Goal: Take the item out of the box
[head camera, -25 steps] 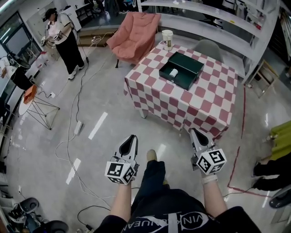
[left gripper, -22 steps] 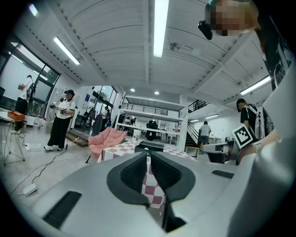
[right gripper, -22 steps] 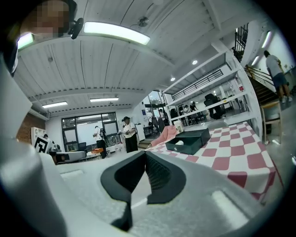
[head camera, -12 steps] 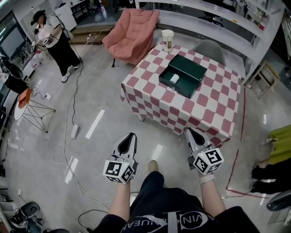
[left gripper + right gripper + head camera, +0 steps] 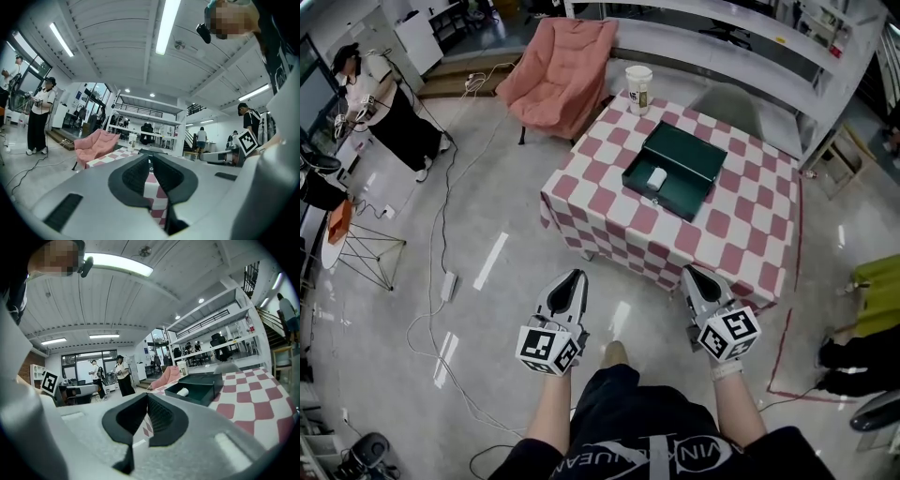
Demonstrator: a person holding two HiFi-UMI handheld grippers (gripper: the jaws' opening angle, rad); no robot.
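The small white item [image 5: 656, 177] lies inside the open dark green box [image 5: 692, 153], in its left part, on the checkered worktop [image 5: 741, 234]. Both grippers are held low over the floor [image 5: 487, 234], short of the worktop's near edge and well apart from the box. The left gripper [image 5: 573, 276] has its fingers [image 5: 135, 174] pressed together with nothing between them; the right gripper [image 5: 690, 271] has its fingers [image 5: 161, 416] closed and empty too, pointing toward the box

Left gripper [image 5: 571, 278] and right gripper [image 5: 692, 273] side by side, both jaws together, empty.
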